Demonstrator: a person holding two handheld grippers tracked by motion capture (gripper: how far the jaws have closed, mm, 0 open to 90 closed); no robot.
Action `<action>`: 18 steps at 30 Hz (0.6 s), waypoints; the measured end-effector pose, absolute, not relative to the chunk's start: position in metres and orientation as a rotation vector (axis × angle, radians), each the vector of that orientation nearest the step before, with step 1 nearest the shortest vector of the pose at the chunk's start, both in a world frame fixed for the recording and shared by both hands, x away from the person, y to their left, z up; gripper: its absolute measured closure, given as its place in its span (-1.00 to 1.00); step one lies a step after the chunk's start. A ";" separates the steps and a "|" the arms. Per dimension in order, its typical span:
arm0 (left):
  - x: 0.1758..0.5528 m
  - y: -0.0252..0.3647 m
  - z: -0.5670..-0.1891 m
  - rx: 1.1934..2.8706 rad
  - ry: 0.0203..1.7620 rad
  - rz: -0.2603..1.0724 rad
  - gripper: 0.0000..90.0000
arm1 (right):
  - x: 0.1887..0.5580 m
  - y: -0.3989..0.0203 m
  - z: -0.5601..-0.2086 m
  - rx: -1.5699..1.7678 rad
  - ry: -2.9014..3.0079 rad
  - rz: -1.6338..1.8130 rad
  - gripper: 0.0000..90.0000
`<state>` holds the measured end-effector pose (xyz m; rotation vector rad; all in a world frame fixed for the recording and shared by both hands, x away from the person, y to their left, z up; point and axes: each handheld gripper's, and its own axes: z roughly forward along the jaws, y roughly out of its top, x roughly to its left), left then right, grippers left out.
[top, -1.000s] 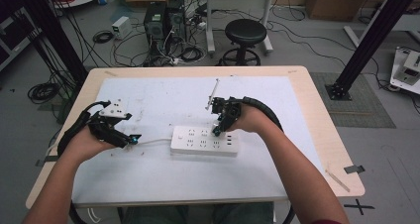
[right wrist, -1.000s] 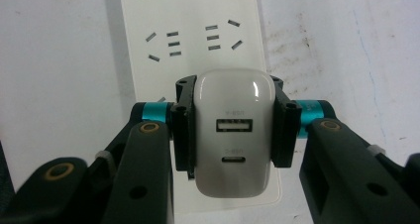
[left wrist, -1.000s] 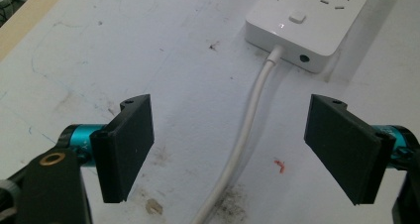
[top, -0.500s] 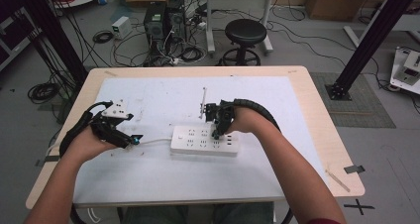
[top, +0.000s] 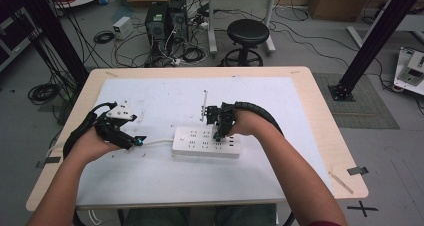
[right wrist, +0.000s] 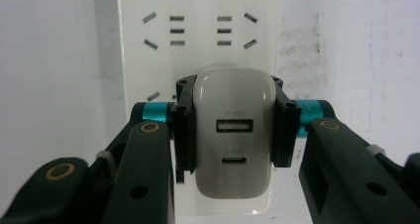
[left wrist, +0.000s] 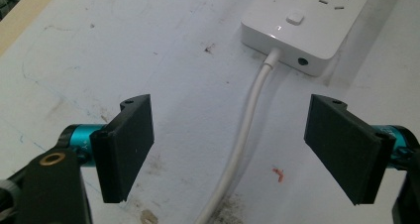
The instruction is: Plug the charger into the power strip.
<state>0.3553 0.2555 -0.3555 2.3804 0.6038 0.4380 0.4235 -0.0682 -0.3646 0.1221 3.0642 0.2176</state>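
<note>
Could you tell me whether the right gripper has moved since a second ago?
Yes. The right gripper has come toward the person, from beyond the power strip down onto it.

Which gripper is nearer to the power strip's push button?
Left. The left gripper straddles the cord just short of the button; the right gripper holds a charger further along the strip.

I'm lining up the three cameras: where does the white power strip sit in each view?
High view: power strip lies at table centre, under the right claw.
Left gripper view: its switch end is at top right, cord running down between the open jaws.
Right gripper view: it runs up the middle, behind the charger.
Shared landmark: the socket holes.
</note>
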 end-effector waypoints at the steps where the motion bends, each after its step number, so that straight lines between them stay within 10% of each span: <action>1: 0.355 0.255 -0.356 2.374 0.608 0.437 -0.57 | 0.422 -0.067 -0.365 0.110 3.057 0.206 0.42; 18: 0.357 0.256 -0.357 2.382 0.604 0.446 -0.57 | 0.424 -0.066 -0.367 0.148 3.066 0.191 0.42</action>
